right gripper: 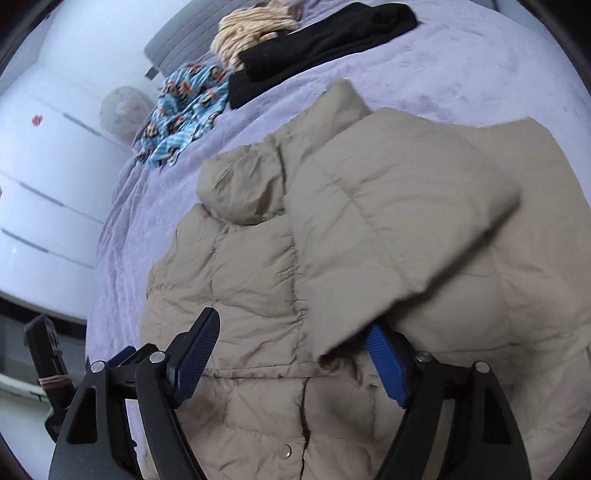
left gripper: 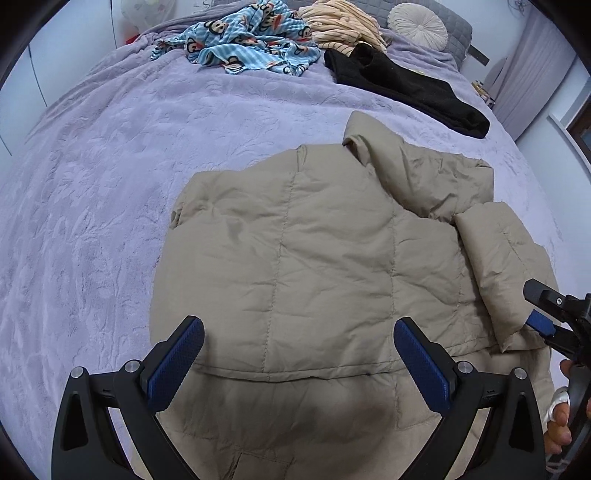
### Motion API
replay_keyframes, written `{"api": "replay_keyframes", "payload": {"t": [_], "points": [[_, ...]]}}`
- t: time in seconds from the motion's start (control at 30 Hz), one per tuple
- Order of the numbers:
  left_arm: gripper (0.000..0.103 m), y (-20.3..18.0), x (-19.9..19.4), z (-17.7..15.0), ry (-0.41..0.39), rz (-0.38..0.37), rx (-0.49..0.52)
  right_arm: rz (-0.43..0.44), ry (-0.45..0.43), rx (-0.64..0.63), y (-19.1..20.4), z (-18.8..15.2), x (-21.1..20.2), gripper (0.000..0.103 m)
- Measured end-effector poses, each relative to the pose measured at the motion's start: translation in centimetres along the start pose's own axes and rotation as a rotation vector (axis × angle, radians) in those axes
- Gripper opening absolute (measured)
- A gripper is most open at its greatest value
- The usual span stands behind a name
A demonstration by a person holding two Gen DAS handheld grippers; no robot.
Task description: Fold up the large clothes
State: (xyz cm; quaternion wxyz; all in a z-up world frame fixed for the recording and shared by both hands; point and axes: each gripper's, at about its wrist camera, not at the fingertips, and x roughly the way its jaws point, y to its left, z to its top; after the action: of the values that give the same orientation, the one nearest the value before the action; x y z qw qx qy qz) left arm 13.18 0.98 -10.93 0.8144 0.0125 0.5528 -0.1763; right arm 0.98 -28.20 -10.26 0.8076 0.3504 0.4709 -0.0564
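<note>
Beige padded jacket (left gripper: 314, 258), the garment you are folding, lies spread on the lilac bed cover (left gripper: 110, 184), quilted panels up, collar toward the head of the bed. One sleeve (right gripper: 399, 229) is folded across the jacket's body.

Left tongs (left gripper: 298, 363): your jaws stand spread wide above the jacket's lower part. Nothing is pinched between the blue pads (left gripper: 421, 363); whether their tips brush the fabric cannot be told.

Right tongs (right gripper: 293, 363): your jaws also stand spread, over the jacket's hem near the front opening and its snap button (right gripper: 285, 450). The end of the folded sleeve lies against the blue pad on the picture's right; the other pad is clear of the cloth, so nothing is clamped. In the left wrist view these tongs appear at the jacket's right edge, with your fingers (left gripper: 559, 421) on the handle.

Beyond the jacket's collar lie a black garment (left gripper: 406, 92), a cream striped garment (left gripper: 343, 26) and a blue cloth printed with cartoon monkey faces (left gripper: 251, 40). A round cushion (left gripper: 417, 26) sits farther behind them.

No brand, label or legible writing shows on the jacket.
</note>
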Motion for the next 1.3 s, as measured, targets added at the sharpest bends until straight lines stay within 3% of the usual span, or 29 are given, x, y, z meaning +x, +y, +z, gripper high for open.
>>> {"api": "replay_keyframes", "payload": {"t": [0.13, 0.2, 0.27, 0.33, 0.43, 0.57, 0.63, 0.67, 0.7, 0.73, 0.83, 0.93, 0.97, 1.03, 1.07, 1.1, 1.13, 1.2, 1.3], "points": [[0.103, 0.8, -0.4, 0.7, -0.015, -0.005, -0.013, 0.016, -0.098, 0.227, -4.4, 2.1, -0.9, 0.077], [0.103, 1.4, -0.8, 0.8, -0.031, -0.004, -0.026, 0.053, -0.143, 0.314, -5.5, 3.2, -1.2, 0.031], [0.103, 2.0, -1.2, 0.8, -0.039, -0.021, -0.036, 0.042, -0.168, 0.322, -5.2, 3.9, -1.4, 0.014], [0.103, 2.5, -1.5, 1.0, -0.044, -0.047, -0.046, 0.033, -0.183, 0.205, -2.5, 4.2, -1.6, 0.014], [0.103, 3.5, -1.9, 1.3, -0.051, -0.112, -0.071, 0.003, -0.166, -0.096, 4.0, 3.1, -1.0, 0.014], [0.103, 5.0, -2.0, 1.9, -0.049, -0.198, -0.13, -0.11, -0.055, -0.427, 10.6, -0.6, 2.0, 0.015], [0.103, 5.2, -1.9, 2.0, -0.046, -0.217, -0.127, -0.188, 0.025, -0.533, 11.9, -2.9, 3.9, 0.029], [0.103, 5.1, -1.8, 2.1, -0.044, -0.223, -0.119, -0.228, 0.06, -0.568, 12.2, -3.9, 4.7, 0.049], [0.103, 5.1, -1.6, 2.0, -0.036, -0.235, -0.112, -0.258, 0.082, -0.588, 12.2, -4.9, 4.9, 0.067], [0.103, 4.9, -1.2, 2.0, -0.021, -0.251, -0.106, -0.26, 0.082, -0.591, 12.1, -5.6, 4.5, 0.069], [0.103, 4.0, 0.2, 1.7, 0.028, -0.285, -0.095, -0.235, 0.082, -0.539, 10.0, -6.6, 2.3, 0.069], [0.103, 2.5, 1.9, 1.7, 0.062, -0.3, -0.087, -0.248, 0.074, -0.413, 5.6, -6.6, -0.3, 0.069], [0.103, 1.9, 2.5, 1.8, 0.069, -0.304, -0.089, -0.253, 0.073, -0.374, 4.1, -6.7, -1.1, 0.068], [0.1, 0.5, 3.7, 1.9, 0.087, -0.328, -0.089, -0.268, 0.084, -0.281, 0.3, -6.3, -2.3, 0.041], [0.095, -0.2, 4.3, 2.0, 0.095, -0.336, -0.085, -0.284, 0.099, -0.255, -1.0, -6.1, -2.4, 0.025], [0.077, -0.9, 5.1, 2.1, 0.112, -0.343, -0.076, -0.304, 0.109, -0.231, -2.5, -6.0, -2.6, 0.025], [0.049, -2.0, 6.2, 2.2, 0.148, -0.342, -0.067, -0.315, 0.107, -0.216, -3.8, -5.8, -2.9, 0.025], [0.011, -3.6, 7.7, 2.4, 0.22, -0.385, -0.078, -0.326, 0.102, -0.202, -5.8, -5.5, -3.0, 0.024], [0.011, -5.8, 6.2, 2.9, 0.157, -0.379, -0.048, -0.331, 0.089, -0.242, -6.9, -4.2, -2.4, 0.024]]}}
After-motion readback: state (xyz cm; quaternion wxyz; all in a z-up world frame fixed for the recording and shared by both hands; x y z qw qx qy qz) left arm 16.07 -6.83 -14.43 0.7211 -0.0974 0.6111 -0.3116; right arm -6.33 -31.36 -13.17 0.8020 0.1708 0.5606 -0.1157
